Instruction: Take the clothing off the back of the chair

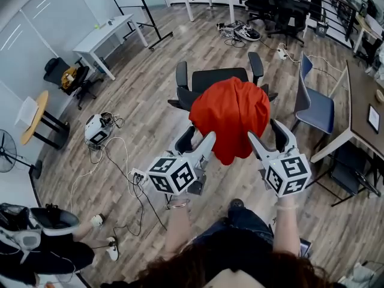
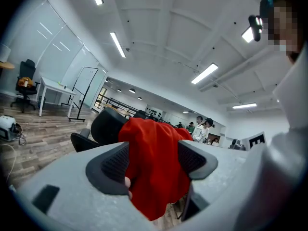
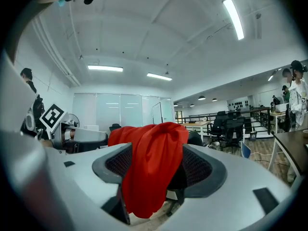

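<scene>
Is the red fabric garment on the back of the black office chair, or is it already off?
On. The red fabric garment hangs draped over the backrest of the black office chair and covers its top.

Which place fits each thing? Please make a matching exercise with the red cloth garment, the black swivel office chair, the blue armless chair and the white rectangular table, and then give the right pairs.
Things
1. red cloth garment
2. black swivel office chair
3. blue armless chair
4. white rectangular table

Places (head view)
A. at the right, beside a dark table
B. draped over a backrest
C. upper left, near the pale wall
D. in the middle, carrying the garment

Pairs: 1-B, 2-D, 3-A, 4-C
</scene>
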Demonstrator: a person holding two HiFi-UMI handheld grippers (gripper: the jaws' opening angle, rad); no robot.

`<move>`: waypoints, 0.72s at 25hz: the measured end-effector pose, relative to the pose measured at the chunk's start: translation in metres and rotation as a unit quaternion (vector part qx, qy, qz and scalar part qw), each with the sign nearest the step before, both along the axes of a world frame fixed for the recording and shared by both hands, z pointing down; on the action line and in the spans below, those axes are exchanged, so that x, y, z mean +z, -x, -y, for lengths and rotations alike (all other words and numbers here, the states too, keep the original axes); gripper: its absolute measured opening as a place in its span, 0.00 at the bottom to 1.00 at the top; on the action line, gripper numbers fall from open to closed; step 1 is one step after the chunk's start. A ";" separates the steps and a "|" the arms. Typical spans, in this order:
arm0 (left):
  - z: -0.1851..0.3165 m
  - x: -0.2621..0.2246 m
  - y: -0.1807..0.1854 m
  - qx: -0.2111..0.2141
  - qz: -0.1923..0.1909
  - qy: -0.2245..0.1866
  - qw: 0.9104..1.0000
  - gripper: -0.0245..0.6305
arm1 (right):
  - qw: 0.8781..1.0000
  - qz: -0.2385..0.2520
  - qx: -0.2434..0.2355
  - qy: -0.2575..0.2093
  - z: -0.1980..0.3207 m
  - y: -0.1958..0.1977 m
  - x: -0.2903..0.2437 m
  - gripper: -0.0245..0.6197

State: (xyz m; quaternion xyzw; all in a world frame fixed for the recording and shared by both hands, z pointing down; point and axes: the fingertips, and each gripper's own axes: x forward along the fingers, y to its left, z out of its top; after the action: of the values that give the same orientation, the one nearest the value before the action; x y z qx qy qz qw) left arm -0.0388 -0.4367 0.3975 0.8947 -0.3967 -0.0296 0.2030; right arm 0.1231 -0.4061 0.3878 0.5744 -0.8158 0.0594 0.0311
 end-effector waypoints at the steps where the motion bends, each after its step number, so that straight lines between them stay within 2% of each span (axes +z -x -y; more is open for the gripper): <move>1: 0.003 0.002 -0.001 0.000 -0.001 0.004 1.000 0.53 | 1.000 0.003 -0.001 0.004 0.004 -0.002 0.003 0.49; 9: 0.026 0.014 -0.015 0.022 -0.013 0.032 0.999 0.58 | 0.999 0.032 -0.031 0.027 0.030 0.002 0.019 0.54; 18: 0.043 0.017 -0.035 0.050 -0.011 0.042 0.998 0.58 | 0.996 0.037 -0.075 0.042 0.053 0.018 0.027 0.54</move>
State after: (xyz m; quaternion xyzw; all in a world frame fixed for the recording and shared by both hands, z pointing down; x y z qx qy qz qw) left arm -0.0033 -0.4793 0.4146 0.9038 -0.3501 -0.0121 0.2458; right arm 0.1048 -0.4595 0.4149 0.5069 -0.8541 0.1126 0.0297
